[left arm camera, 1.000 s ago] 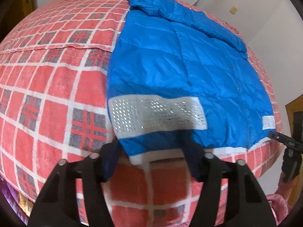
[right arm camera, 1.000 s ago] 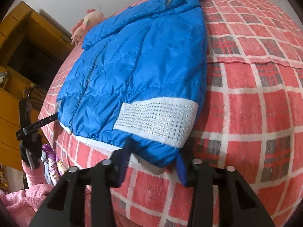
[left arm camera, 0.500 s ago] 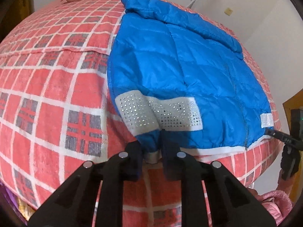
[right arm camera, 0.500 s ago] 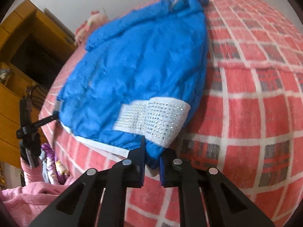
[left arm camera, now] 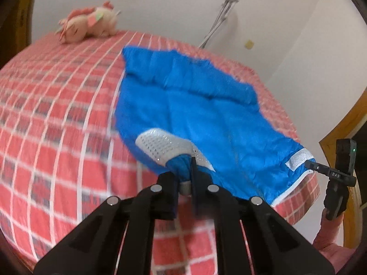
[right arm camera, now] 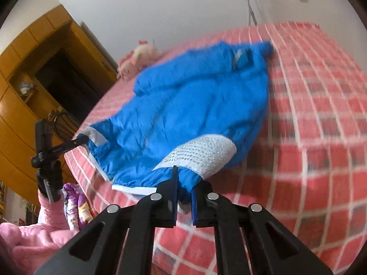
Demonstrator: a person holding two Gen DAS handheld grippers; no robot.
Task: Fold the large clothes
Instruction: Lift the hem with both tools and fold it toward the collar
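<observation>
Both grippers clamping sleeve cuffs of blue jacket point(left arm camera: 206, 119).

Left gripper point(left arm camera: 184, 181) and right gripper point(right arm camera: 184, 192) are each pinching a studded white-banded cuff; jacket is lying spread on the red plaid bed point(left arm camera: 57, 114), near edge raised; images are blurring.

The left claw point(left arm camera: 184, 181) is clamped on the cuff end of the blue jacket point(left arm camera: 206, 114), just below the white studded band point(left arm camera: 169, 145), lifting that sleeve off the red checked bed point(left arm camera: 57, 119). At the far right, the right claw point(left arm camera: 309, 163) seems to pinch the other sleeve's white band, though blur obscures it. A pink plush toy point(left arm camera: 88, 24) lies by the wall.
</observation>
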